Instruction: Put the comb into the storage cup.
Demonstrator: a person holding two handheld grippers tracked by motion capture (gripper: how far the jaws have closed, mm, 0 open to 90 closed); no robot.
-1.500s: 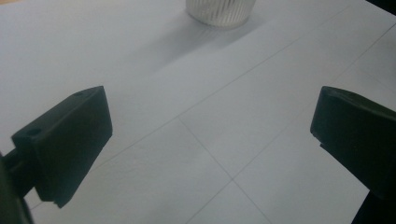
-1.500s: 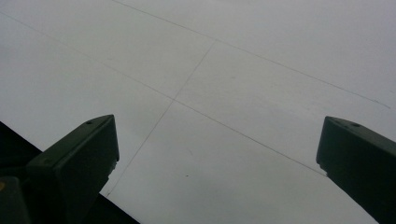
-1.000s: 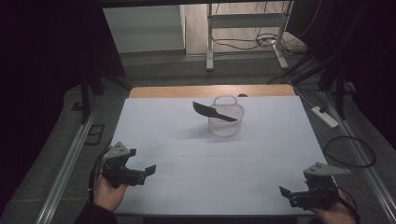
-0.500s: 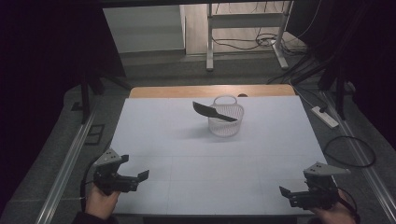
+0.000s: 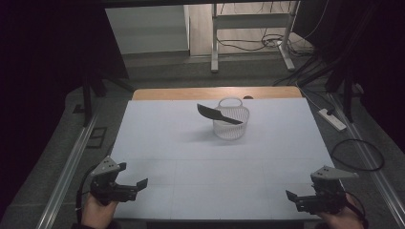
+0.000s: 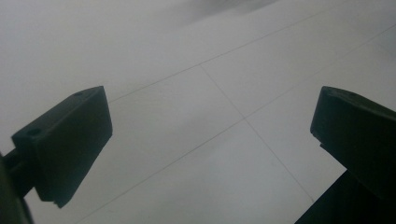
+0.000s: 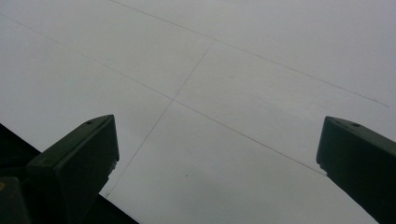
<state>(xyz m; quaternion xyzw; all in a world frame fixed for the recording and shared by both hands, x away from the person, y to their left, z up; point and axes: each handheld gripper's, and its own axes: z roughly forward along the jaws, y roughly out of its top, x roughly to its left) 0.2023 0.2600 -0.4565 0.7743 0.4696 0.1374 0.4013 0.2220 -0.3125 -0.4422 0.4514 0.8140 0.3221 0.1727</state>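
I had the left gripper [image 5: 136, 183] low over the near left corner of the white table [image 5: 191, 157], its jaws spread wide and holding nothing; in the left gripper view only the bare sheet with its thin grid lines lay between them. My right gripper [image 5: 292, 196] sat at the near right corner, jaws just as wide apart and empty, the table's front edge showing dark below them in the right gripper view. The wire basket [image 5: 231, 119] stood upright toward the far middle of the table, well apart from both grippers, with the black knife [image 5: 218, 114] resting tilted across its rim. I could read no brand, label or writing on any of it
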